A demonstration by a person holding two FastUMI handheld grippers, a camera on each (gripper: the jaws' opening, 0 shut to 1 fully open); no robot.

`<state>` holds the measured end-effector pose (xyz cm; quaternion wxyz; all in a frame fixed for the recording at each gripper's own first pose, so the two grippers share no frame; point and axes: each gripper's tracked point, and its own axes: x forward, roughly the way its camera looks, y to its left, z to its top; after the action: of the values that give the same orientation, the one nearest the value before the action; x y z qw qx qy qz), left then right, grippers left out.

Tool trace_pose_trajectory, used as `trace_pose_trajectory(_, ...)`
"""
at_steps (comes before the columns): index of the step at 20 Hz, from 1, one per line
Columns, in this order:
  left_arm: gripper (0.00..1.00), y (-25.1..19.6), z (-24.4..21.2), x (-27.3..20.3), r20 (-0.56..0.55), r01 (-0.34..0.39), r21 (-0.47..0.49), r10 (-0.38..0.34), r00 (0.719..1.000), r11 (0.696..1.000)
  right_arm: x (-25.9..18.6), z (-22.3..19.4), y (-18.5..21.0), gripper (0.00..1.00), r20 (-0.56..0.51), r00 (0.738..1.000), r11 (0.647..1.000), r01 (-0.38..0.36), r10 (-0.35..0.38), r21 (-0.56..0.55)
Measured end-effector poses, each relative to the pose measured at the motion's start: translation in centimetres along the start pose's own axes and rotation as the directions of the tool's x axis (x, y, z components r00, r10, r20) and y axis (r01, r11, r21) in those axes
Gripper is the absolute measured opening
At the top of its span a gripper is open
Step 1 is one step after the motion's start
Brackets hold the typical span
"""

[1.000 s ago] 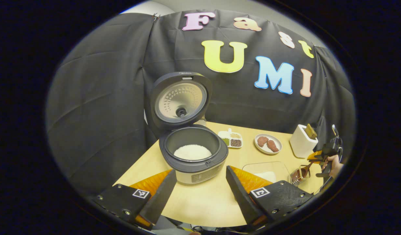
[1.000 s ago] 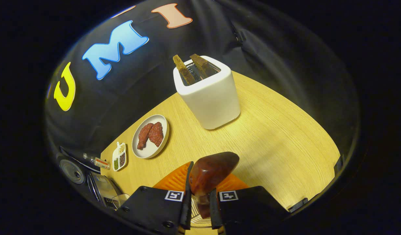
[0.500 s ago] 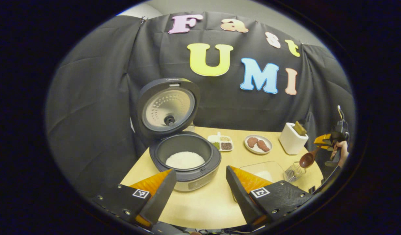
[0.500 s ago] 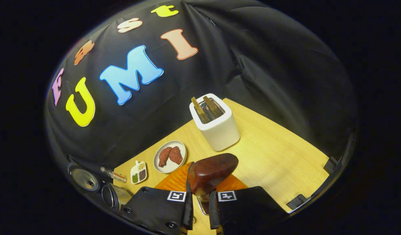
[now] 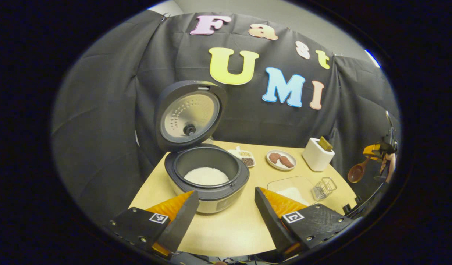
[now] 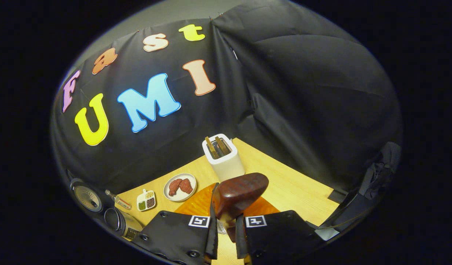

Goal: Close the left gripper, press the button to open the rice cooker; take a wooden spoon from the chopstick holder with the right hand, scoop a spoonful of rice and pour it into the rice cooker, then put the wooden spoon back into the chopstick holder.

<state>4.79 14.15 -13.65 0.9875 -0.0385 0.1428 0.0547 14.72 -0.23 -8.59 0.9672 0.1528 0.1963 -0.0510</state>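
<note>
Right gripper view: right tool (image 6: 224,235) clamps wooden spoon (image 6: 238,194); left tool (image 5: 226,217) gapes wide

1. Left claw (image 5: 226,209): black housing blocks with visible screw heads, one square black-and-white marker tag per block.
2. Right claw (image 6: 226,235): black housings, matching square marker tags, screw heads at lower edge.

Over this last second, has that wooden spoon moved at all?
Yes. In the left gripper view the wooden spoon has risen clear of the wire chopstick holder, held by the right gripper.
</note>
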Motion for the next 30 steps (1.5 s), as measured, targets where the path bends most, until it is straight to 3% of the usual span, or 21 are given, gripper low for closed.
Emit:
trace_pose_trajectory(5,0.96,1.2,-0.4,-0.5,0.02,0.028,0.007,-0.028,0.999,1.0,-3.2,-0.2,2.4,0.21,0.016,1.0,1.0,-0.024,0.024,-0.011)
trace_pose_trajectory(11,0.96,3.2,-1.8,-1.8,0.039,0.009,-0.041,-0.007,0.999,0.999,-4.0,-2.2,10.5,0.21,-0.042,0.983,0.981,-0.18,0.177,-0.079)
trace_pose_trajectory(17,0.96,5.2,-4.4,-2.9,0.009,-0.038,-0.092,0.039,0.999,0.995,-2.9,-5.5,18.2,0.21,-0.127,0.942,0.923,-0.332,0.312,-0.194)
trace_pose_trajectory(22,0.96,6.6,-5.3,-3.7,-0.005,-0.083,-0.111,0.083,0.997,0.99,-0.1,-11.7,21.1,0.21,-0.235,0.913,0.881,-0.391,0.334,-0.265)
trace_pose_trajectory(24,0.96,7.1,-5.7,-3.9,-0.016,-0.102,-0.116,0.101,0.995,0.988,1.3,-14.5,21.6,0.18,-0.284,0.902,0.876,-0.401,0.326,-0.269)
trace_pose_trajectory(30,0.96,7.4,-8.0,-3.5,-0.079,-0.141,-0.128,0.132,0.988,0.982,4.6,-22.5,22.4,0.21,-0.413,0.864,0.865,-0.42,0.289,-0.273)
